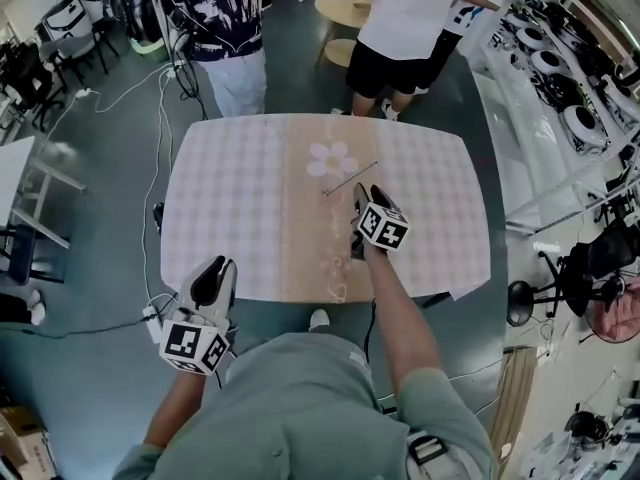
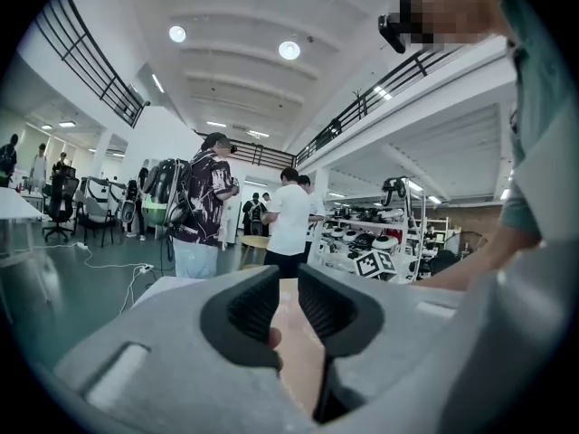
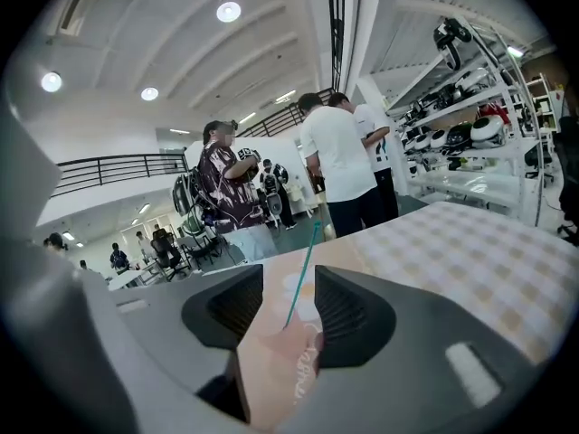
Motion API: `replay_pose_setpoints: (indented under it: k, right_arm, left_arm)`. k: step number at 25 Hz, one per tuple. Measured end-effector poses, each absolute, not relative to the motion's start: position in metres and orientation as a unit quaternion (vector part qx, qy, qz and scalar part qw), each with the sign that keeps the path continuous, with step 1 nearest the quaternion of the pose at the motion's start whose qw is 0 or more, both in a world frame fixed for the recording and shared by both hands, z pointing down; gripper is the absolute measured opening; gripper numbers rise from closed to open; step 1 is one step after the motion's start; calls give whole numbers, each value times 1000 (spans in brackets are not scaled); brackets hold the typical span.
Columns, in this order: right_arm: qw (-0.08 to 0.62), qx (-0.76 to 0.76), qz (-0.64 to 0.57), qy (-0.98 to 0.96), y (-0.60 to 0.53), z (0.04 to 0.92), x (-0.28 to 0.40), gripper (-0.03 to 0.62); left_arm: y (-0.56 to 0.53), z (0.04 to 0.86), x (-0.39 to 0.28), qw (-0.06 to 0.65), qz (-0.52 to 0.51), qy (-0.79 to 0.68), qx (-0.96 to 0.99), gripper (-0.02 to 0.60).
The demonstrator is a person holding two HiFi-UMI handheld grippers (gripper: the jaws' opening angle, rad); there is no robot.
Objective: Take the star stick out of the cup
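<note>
The stick (image 1: 350, 178) lies flat mid-table (image 1: 230, 198), running toward 2 o'clock just beside the flower print (image 1: 332, 158); no cup shows. The right tool (image 1: 366, 200) sits at the stick's near end, jaws wide apart, the stick in line between them but unpressed. That looks like a release, so the stick seems already out. The left tool (image 1: 213, 268), jaws narrowly apart and empty, idles at the table's 7 o'clock edge, out of the way.

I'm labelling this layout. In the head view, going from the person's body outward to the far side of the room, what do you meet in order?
Left claw → right claw → stick lying on the checked table → round wooden table beyond the far edge.
</note>
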State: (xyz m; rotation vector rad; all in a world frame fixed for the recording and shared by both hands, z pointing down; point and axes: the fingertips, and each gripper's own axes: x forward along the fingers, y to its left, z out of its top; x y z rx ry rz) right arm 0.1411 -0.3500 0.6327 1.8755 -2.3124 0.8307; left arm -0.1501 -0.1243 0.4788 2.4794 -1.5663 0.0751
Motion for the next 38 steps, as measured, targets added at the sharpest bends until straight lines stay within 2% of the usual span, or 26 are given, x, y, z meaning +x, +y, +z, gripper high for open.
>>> replay_pose_setpoints:
  k: [10,14,16,24,38]
  right_arm:
    - [15,576,299,-760,-404,662,137,141]
    - [8,577,300,-760,-410,662,139,82]
    - [6,578,301,-759,-412,661,141,5]
    - [-3,561,260,-786,-399,625,130,3]
    - [-97,539,105,-830,-351,453,138,3]
  left_arm:
    - [-157,482,-126,112,43,-566,816,71]
    - [-169,477,-121,112,46,-568,814,71]
    - [-172,477,-121,112,47,-570,813,71]
    - [-171,481,-119,117,43,-565,815,71]
    - [-173,489,-104,111,30,-537,836,71]
